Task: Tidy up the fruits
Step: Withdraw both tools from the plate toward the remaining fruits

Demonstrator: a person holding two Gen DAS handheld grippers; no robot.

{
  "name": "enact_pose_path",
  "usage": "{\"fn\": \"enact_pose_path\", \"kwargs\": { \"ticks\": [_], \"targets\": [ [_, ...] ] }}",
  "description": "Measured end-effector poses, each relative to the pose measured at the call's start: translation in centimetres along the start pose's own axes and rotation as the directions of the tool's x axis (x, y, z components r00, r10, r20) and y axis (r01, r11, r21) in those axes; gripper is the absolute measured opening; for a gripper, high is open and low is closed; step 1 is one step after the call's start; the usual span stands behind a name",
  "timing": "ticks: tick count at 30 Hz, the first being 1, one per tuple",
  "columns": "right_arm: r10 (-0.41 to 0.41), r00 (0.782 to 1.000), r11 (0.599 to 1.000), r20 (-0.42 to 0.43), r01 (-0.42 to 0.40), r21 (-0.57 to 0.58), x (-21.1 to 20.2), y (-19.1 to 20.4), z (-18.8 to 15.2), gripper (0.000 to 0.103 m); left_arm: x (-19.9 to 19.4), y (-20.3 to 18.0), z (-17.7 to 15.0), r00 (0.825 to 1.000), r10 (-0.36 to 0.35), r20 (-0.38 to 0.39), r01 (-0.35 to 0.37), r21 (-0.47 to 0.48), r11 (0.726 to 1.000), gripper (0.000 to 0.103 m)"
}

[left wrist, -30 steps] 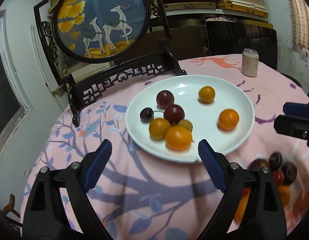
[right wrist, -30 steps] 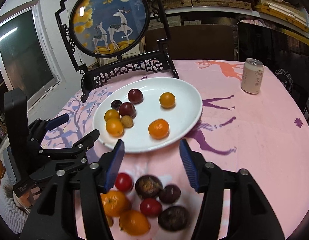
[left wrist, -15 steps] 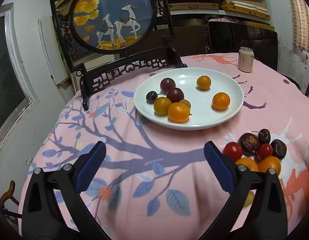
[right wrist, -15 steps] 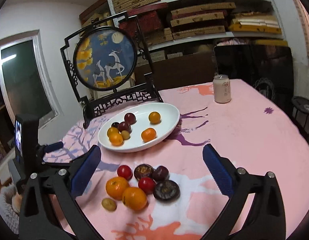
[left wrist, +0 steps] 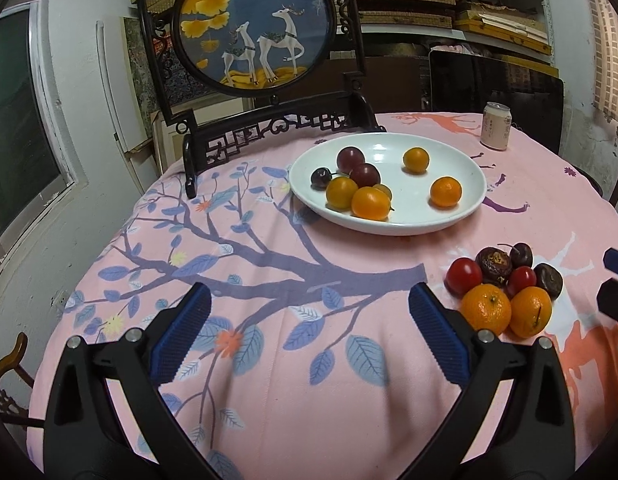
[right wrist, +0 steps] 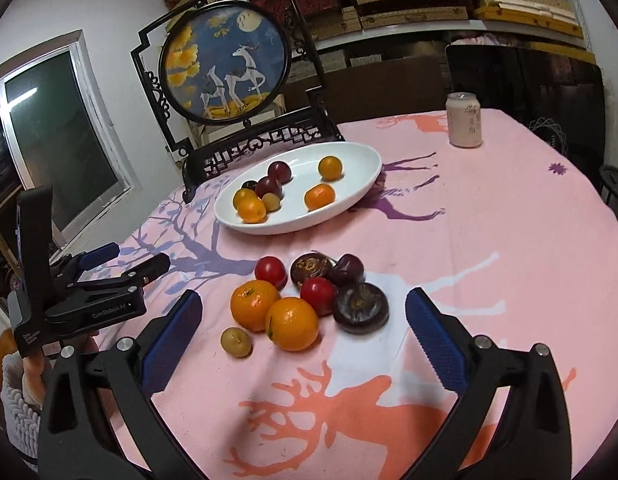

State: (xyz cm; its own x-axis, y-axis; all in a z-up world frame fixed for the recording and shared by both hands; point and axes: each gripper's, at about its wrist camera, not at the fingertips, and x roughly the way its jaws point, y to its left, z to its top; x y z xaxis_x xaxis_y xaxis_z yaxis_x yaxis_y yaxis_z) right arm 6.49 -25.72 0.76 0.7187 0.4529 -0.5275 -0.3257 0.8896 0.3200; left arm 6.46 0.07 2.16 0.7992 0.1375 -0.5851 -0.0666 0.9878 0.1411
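A white plate point(left wrist: 465, 208) point(right wrist: 361, 184) holds several fruits: orange, yellow and dark purple ones. A loose pile of fruit lies on the pink cloth in front of it: two oranges point(right wrist: 277, 316) point(left wrist: 505, 312), two red tomatoes point(right wrist: 271, 272), dark wrinkled fruits point(right wrist: 361, 308), a cherry and a small yellow fruit point(right wrist: 236, 342). My left gripper point(left wrist: 309, 332) is open and empty, above the cloth left of the pile. My right gripper point(right wrist: 303, 344) is open and empty, just before the pile. The left gripper also shows in the right wrist view point(right wrist: 125, 260).
A round deer-picture screen on a black carved stand point(left wrist: 265, 128) point(right wrist: 245, 140) stands behind the plate. A drink can point(left wrist: 496, 125) point(right wrist: 464, 119) stands at the far right. The round table's edge falls away at left and right. Shelves and a dark chair are behind.
Both grippers have drawn back and risen from the plate, so the loose fruit pile now lies ahead of them. Both stay open and empty. The fruits have not moved.
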Motion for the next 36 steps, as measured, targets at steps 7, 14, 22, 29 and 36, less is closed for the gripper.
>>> {"fn": "enact_pose_path", "kwargs": {
  "ticks": [7,14,22,29,36],
  "targets": [
    [-0.014,1.0,0.999,-0.005,0.013,-0.046,0.6,1.0,-0.7,0.102,0.3,-0.1,0.0,1.0,-0.007,-0.017,0.007,0.002,1.0,0.101],
    [-0.033,0.999,0.997,-0.03,0.031,-0.068,0.8,1.3,-0.8,0.102,0.3,-0.4,-0.1,1.0,-0.011,-0.018,0.011,0.017,1.0,0.101],
    [-0.098,0.994,0.977,-0.054,0.106,0.183,0.7,-3.8,-0.1,0.102,0.6,-2.5,-0.7,0.988,-0.138,-0.068,0.144,0.08,0.986,0.101],
    [-0.112,0.993,0.971,-0.047,0.119,0.205,0.2,-4.1,0.1,0.102,1.6,-5.3,-0.3,0.965,-0.242,-0.102,0.254,0.126,0.959,0.101],
    [-0.112,0.993,0.963,-0.033,0.117,0.241,-0.2,-4.8,0.3,0.102,3.3,-8.2,-0.1,0.969,-0.217,-0.115,0.237,0.206,0.949,0.101]
  ]
}}
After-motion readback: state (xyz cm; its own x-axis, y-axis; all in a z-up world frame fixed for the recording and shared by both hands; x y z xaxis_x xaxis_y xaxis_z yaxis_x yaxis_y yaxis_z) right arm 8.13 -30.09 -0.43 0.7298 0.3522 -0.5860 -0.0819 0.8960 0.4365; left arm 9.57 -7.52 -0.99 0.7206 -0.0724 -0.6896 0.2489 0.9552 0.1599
